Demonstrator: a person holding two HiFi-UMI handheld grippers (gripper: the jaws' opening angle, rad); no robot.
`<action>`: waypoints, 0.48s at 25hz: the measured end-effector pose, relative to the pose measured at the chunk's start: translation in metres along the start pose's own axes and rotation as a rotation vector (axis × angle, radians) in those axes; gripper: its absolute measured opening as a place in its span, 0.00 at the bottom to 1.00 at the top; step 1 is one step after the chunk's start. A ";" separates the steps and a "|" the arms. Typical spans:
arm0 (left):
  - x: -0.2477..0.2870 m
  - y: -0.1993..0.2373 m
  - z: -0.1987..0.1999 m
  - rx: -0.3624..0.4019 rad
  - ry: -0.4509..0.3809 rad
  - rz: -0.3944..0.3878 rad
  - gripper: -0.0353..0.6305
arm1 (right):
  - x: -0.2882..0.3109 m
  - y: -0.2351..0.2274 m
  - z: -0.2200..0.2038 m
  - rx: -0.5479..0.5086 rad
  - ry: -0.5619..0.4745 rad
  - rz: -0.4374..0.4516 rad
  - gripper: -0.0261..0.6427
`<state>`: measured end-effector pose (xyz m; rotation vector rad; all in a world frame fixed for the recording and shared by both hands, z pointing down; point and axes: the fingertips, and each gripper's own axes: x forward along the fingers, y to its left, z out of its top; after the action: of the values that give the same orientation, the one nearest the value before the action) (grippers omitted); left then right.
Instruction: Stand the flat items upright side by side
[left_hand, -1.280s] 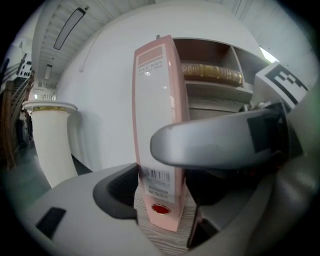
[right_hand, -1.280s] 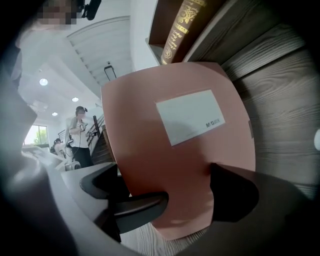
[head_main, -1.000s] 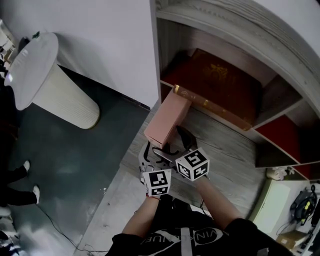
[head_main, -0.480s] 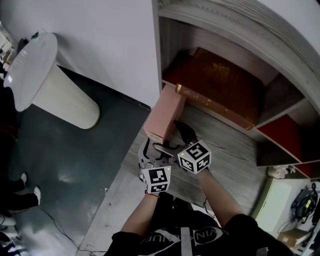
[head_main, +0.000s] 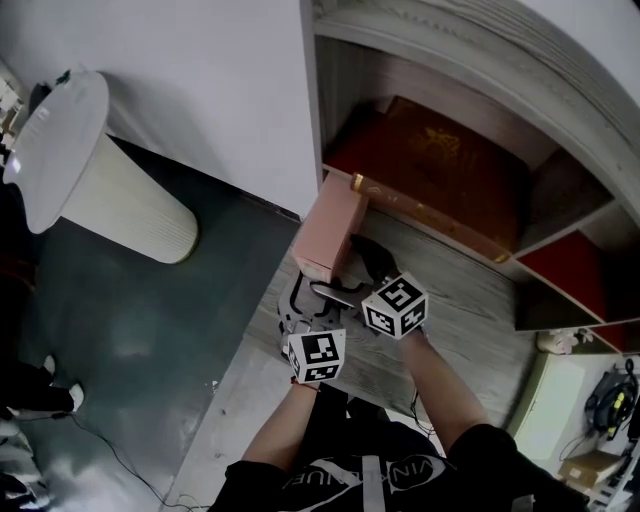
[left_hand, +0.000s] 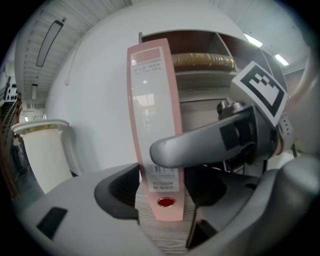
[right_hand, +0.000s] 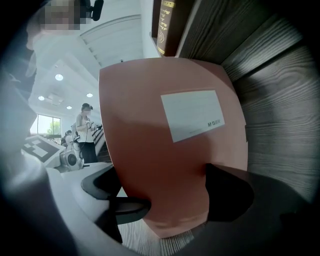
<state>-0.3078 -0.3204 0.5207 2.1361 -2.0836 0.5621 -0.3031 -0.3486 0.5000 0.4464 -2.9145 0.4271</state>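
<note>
Now that the pink file box has been tipped up straighter than it was a moment ago, it stands tall on the wooden surface. From above, its top looks thinner than before. It has also slid a little toward the left gripper's side.

The low end of its spine sits between the jaws of the left gripper. Those jaws are clamped on it from both sides.

The right gripper is just beside the left one. One of its jaws lies across the spine and the other rests on the box's wide side. So its jaws are apart around the near corner, and I cannot tell if they squeeze.

Past both grippers, a big red book lies flat in the shelf. I think the box is nearly done, and the book would need standing up beside it next.
</note>
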 end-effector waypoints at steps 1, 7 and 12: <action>0.000 0.000 0.000 0.001 -0.005 -0.002 0.47 | 0.000 0.000 0.000 0.000 -0.002 -0.001 0.85; 0.000 0.001 0.001 -0.015 -0.012 -0.041 0.47 | -0.002 -0.001 -0.001 -0.007 0.004 -0.030 0.86; -0.007 0.003 0.000 -0.051 -0.007 -0.049 0.47 | -0.015 0.004 -0.003 -0.014 0.015 -0.053 0.84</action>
<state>-0.3111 -0.3136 0.5180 2.1579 -2.0200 0.4914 -0.2896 -0.3400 0.4990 0.5145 -2.8826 0.4002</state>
